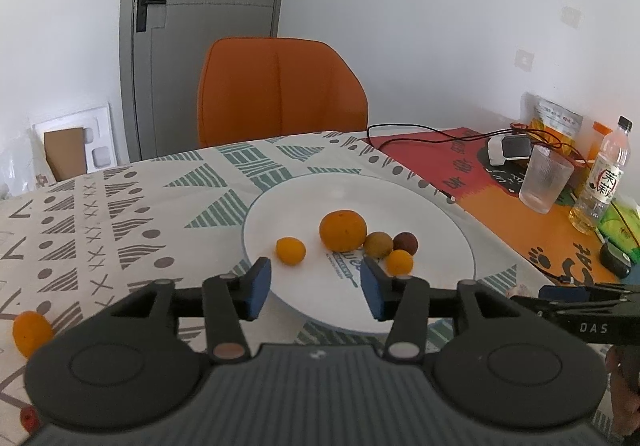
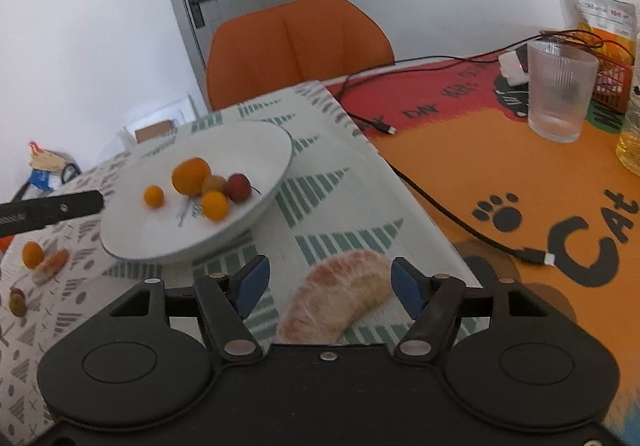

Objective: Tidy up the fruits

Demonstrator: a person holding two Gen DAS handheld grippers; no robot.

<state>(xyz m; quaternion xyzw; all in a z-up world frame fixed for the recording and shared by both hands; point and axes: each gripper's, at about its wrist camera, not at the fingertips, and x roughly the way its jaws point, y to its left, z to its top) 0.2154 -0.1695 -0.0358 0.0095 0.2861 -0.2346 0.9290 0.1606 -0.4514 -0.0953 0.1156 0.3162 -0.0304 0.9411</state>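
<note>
Here, pale pink pomelo segment (image 2: 340, 292), curved.

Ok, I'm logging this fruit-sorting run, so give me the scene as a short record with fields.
plate: white plate on the patterned tablecloth
fruit on plate: large orange, three smaller round fruits beside it, one small orange fruit apart at its left
fruit off plate: pomelo segment, small orange fruit
left gripper: open, empty, at the plate's near rim
right gripper: open, its fingers on either side of the pomelo segment
</note>
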